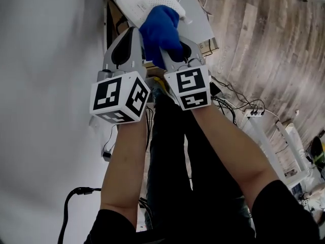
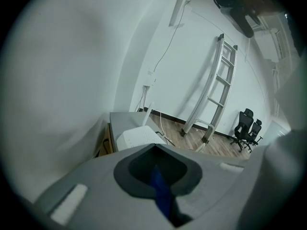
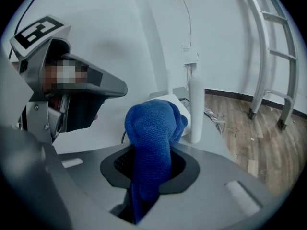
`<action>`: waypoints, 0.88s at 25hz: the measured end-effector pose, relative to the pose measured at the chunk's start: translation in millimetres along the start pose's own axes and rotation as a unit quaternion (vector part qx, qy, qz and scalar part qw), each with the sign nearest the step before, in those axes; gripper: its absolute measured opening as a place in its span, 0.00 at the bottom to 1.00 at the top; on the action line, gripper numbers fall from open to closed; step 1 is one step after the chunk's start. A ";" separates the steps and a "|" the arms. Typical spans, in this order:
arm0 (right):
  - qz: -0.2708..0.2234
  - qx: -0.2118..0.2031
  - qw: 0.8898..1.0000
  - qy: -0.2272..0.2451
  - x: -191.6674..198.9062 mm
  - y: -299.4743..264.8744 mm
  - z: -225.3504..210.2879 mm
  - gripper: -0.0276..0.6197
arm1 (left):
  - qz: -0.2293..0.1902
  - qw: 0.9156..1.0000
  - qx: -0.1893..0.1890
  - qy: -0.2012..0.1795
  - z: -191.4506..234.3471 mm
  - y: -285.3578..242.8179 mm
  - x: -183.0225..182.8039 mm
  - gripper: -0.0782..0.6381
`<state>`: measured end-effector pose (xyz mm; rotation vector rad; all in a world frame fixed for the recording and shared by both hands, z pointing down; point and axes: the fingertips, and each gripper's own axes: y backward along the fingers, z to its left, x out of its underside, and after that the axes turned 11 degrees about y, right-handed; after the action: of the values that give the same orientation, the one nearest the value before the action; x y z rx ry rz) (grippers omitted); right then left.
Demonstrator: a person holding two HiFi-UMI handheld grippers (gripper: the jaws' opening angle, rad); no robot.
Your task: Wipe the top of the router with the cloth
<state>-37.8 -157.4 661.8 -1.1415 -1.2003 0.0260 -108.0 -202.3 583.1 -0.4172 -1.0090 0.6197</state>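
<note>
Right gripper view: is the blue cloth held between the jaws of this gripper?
Yes, the right gripper is shut on the cloth, which bulges up out of its jaws.

A ladder (image 2: 217, 87) leans on the wall (image 2: 72, 80), two office chairs (image 2: 243, 123) nearby.
</note>
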 end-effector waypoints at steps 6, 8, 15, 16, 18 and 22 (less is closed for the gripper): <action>0.018 0.027 0.999 -0.018 34.2 27.7 -37.7 0.21 | 0.005 1.000 0.010 -0.005 -30.3 -4.7 15.0 0.11; 0.020 0.034 0.999 -0.019 41.6 34.3 -51.9 0.21 | 0.008 1.000 0.012 -0.008 -40.5 -7.3 20.9 0.11; 0.002 0.043 0.999 -0.006 32.7 38.0 -90.5 0.21 | 0.011 1.000 0.017 -0.014 -66.3 -15.3 33.9 0.11; 0.001 0.042 0.999 -0.006 30.3 39.3 -93.6 0.21 | 0.010 1.000 0.015 -0.013 -68.9 -14.9 32.9 0.11; -0.004 0.038 0.999 0.003 24.2 43.1 -96.9 0.21 | 0.008 1.000 0.014 -0.012 -74.3 -13.1 28.7 0.11; -0.009 0.028 0.999 0.021 13.4 54.8 -94.5 0.21 | 0.008 1.000 0.019 -0.014 -85.5 -8.8 19.8 0.11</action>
<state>66.1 -187.2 641.1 -1.0770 -1.1660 0.0218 -22.8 -199.6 560.3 -0.3847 -1.0203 0.6599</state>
